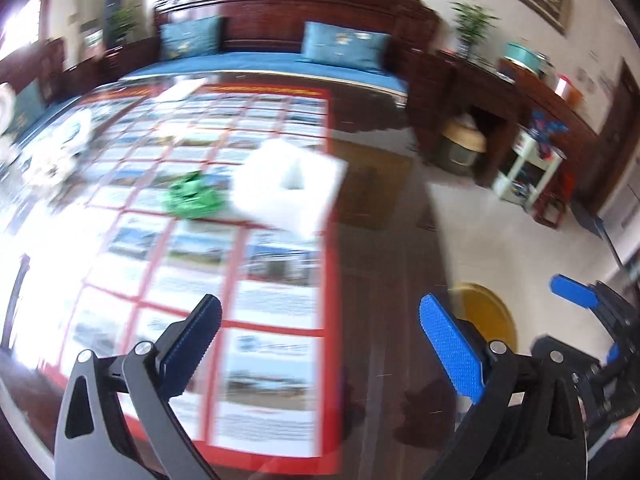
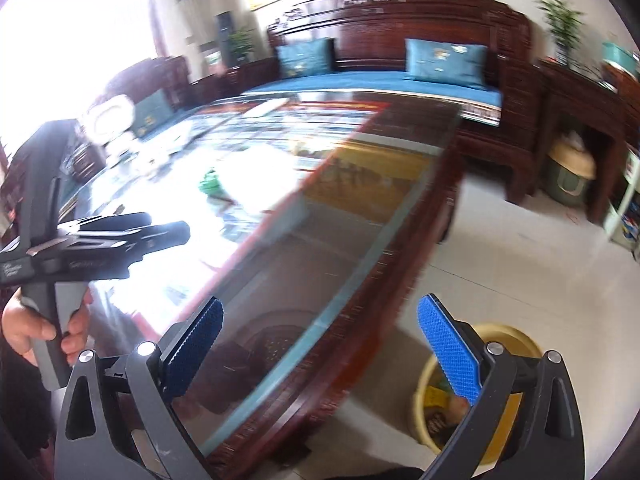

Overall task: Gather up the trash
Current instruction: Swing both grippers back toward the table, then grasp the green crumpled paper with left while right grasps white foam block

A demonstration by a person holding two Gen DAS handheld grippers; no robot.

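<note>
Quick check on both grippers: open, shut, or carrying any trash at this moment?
Left gripper: open, nothing between its fingers.
Right gripper: open, empty, over the table edge above the yellow bin.

Green wrapper [image 1: 193, 196], white tissue [image 1: 286, 182], yellow bin [image 2: 480, 392]

Glass-topped dark wood counter [image 1: 380, 240] with red-bordered photo grid sheet [image 1: 224, 216] under the glass. Behind it: wooden sofa [image 2: 400, 16], blue seat pad, two teal cushions [image 1: 344, 46]. Potted plant [image 1: 472, 26] on side cabinet, white shelf unit [image 1: 524, 168] by right wall.
</note>
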